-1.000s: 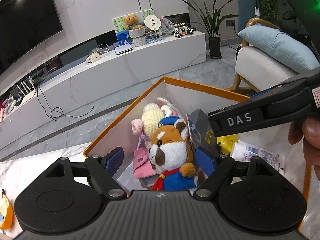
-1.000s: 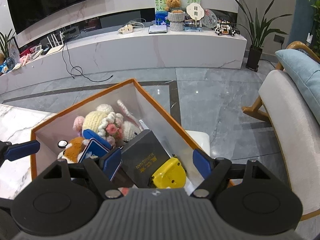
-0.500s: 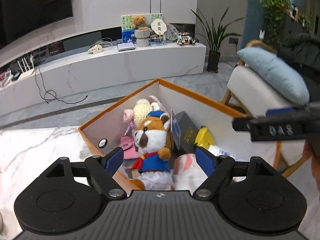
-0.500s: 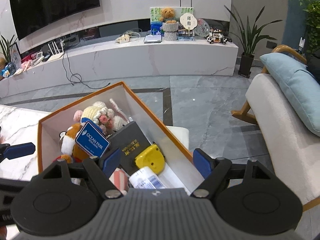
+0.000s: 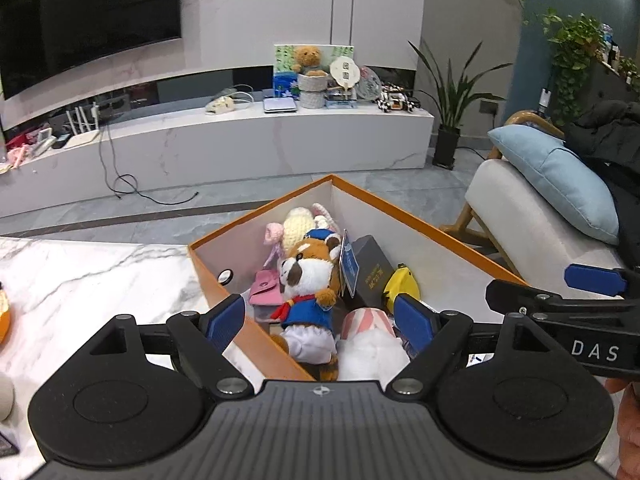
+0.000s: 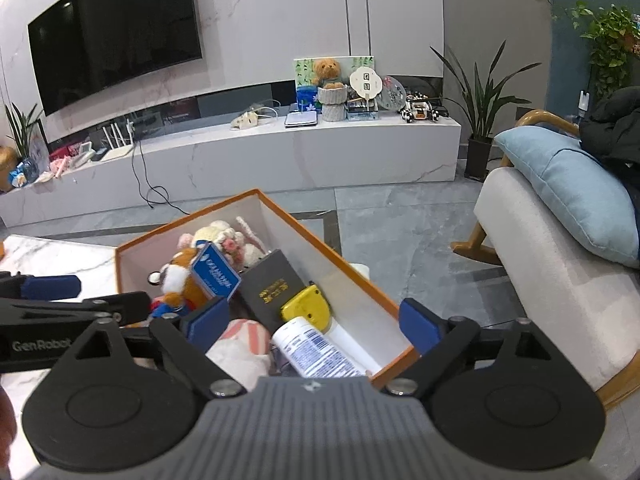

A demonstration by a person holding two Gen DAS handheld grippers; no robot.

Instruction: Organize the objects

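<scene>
Directly below left gripper [image 5: 320, 318]: orange box [image 5: 432, 227]

I log the box [image 5: 420, 226] as orange on its rim and outer walls and pale white inside, standing on a white table [image 5: 80, 280] veined in grey. Inside the box I see a brown-and-white plush [image 5: 310, 276] in a blue jacket with red scarf, a blue tag [image 6: 216, 274] with white lettering at its side, a pink pouch [image 5: 264, 290] and cream-and-pink crochet toy [image 5: 298, 222] beyond it, plus a black case [image 6: 274, 286] with gold lettering. Next to the case lie a yellow tape measure [image 6: 306, 306], a white tube [image 6: 316, 350] with blue print, and a pink-and-white striped item [image 6: 244, 340]; both grippers I run carry blue pads [image 5: 414, 316] on black fingers.
</scene>
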